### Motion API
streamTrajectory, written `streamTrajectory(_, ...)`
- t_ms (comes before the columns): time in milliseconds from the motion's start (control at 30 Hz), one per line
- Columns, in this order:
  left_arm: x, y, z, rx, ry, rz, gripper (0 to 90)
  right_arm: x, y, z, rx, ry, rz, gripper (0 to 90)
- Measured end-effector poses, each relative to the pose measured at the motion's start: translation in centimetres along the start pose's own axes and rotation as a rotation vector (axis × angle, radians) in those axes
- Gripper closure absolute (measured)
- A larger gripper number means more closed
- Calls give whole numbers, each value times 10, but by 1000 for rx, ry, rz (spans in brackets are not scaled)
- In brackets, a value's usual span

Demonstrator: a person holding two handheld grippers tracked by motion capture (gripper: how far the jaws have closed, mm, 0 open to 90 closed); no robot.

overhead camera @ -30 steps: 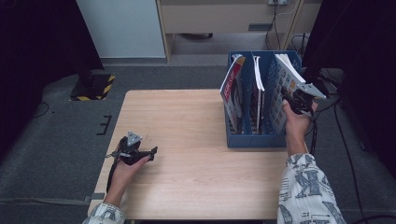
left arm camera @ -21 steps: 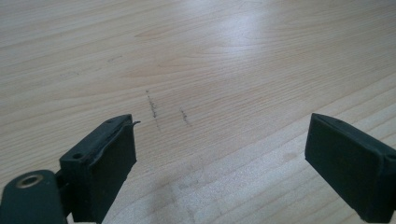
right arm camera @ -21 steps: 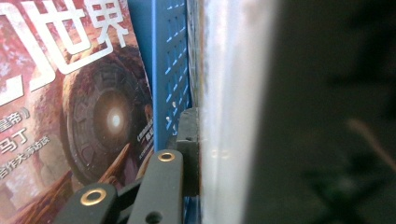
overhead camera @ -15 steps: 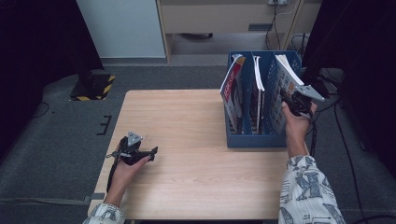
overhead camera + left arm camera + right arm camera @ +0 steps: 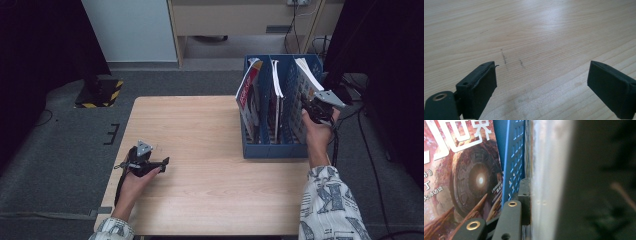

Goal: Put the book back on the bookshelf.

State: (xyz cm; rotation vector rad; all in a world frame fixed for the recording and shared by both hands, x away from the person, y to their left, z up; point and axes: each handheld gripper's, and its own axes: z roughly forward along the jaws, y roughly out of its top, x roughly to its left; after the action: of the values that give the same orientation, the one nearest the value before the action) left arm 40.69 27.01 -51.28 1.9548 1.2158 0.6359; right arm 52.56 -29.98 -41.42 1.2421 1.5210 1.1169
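Right tongs grip a book in the rack at the surface's right edge. Left tongs rest wide apart, empty, near the left edge.

The counter lay bare from its left edge across to the blue file rack — open passage. The rack blocked the right edge, its three slots crowded by a magazine and books.
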Motion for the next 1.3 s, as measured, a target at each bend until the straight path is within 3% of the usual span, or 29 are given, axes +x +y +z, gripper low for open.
streamTrajectory(367,-1,0,0,4,-3,6,84,3,-3,-2,15,25,-23,738)
streamTrajectory(967,-2,1,0,-2,-4,4,84,1,-10,-5,-7,38,8,736)
streamTrajectory(1300,-2,1,-1,-7,-3,5,84,6,-10,-6,-4,70,9,734)
